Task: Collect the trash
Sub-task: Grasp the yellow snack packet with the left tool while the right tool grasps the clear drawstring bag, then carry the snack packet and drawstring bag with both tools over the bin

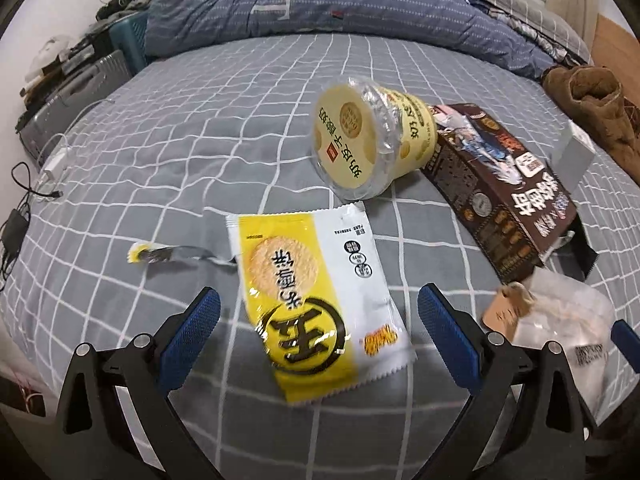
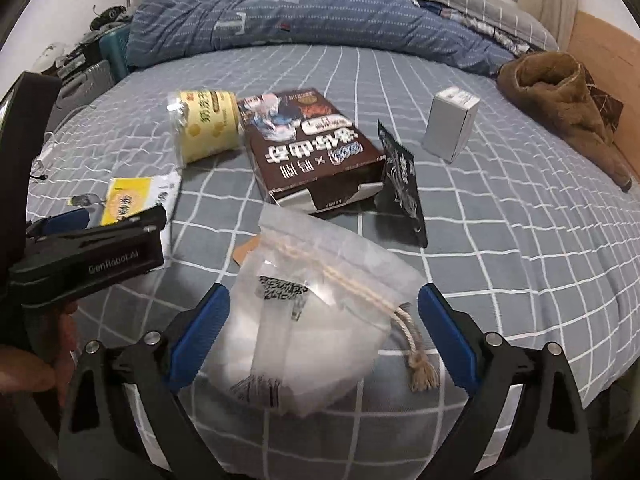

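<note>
We see the left gripper (image 1: 319, 316) low in its own view, jaws spread wide, pinching nothing; the yellow-and-white wrapper (image 1: 316, 304) lies flat on the checked bedsheet (image 1: 180, 152) between its 2 blue pads, touching neither; the yellow cup (image 1: 372, 140) lies tipped on its side above centre, against the brown box (image 1: 500, 192) at right; in the right wrist view the right gripper (image 2: 323, 316) is likewise spread, the clear drawstring bag (image 2: 320, 312) lying between the pads; a small grey box (image 2: 450, 128) stands upright at upper right.
</note>
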A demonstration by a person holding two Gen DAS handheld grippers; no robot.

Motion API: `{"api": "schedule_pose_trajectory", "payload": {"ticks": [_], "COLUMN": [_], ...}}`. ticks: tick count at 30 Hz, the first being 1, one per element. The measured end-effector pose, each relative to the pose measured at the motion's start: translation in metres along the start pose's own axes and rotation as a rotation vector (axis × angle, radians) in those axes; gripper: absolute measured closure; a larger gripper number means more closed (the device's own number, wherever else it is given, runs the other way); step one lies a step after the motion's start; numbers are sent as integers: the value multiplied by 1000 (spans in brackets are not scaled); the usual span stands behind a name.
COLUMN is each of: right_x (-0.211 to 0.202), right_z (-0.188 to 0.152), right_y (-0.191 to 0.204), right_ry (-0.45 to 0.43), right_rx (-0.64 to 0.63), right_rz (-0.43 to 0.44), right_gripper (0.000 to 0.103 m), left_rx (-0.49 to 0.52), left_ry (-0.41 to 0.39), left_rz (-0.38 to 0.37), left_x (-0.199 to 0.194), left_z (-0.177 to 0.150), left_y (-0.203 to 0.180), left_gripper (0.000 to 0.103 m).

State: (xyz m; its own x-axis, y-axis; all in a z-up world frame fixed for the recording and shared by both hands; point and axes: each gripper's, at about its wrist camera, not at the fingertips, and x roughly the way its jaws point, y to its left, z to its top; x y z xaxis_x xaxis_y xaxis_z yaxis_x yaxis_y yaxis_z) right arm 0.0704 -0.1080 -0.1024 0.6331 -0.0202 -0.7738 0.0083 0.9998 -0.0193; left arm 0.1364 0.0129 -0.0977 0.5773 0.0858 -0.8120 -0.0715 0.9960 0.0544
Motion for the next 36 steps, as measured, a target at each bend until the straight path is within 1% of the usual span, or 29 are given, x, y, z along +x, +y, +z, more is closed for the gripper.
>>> {"api": "schedule_pose_trajectory", "payload": {"ticks": [3,4,6,8,10,11,12,14,15,22,27,36], "right_x": [6,8,12,15,18,19,19,20,21,16,6,-19], "right_z": [-1,-2,-2,-3,-5,-6,-6,-7,-7,-5,-1,5], "right_y": [1,0,0,1,3,3,2,2,1,-1,-3,-10], "right_ry": [5,10,20,35,46,50,50,56,58,47,38,3], "right_rx": [-6,-4,0,-5,-11,-13,-12,-5,0,14,3,10], "right_rz": [6,14,29,42,60,66,74,93,106,132,129,112], "right_gripper": [14,16,20,29,35,38,39,47,49,60,60,60], "left_rx": [-5,-6,1,3,-3,-4,-4,-2,-2,0,-26,-28], "left_ry": [24,25,23,26,23,23,24,22,21,15,22,-1], "left_rz": [-2,-1,12,21,23,25,30,30,28,26,2,-14], "left_x": [12,14,18,21,24,25,26,26,26,21,9,-20], "left_z": [0,0,0,0,0,0,0,1,1,-1,-3,-7], "left_y": [-1,-1,-1,-2,-1,0,1,4,4,6,13,21], "left_gripper": [8,8,16,23,29,36,41,46,48,55,56,57]}}
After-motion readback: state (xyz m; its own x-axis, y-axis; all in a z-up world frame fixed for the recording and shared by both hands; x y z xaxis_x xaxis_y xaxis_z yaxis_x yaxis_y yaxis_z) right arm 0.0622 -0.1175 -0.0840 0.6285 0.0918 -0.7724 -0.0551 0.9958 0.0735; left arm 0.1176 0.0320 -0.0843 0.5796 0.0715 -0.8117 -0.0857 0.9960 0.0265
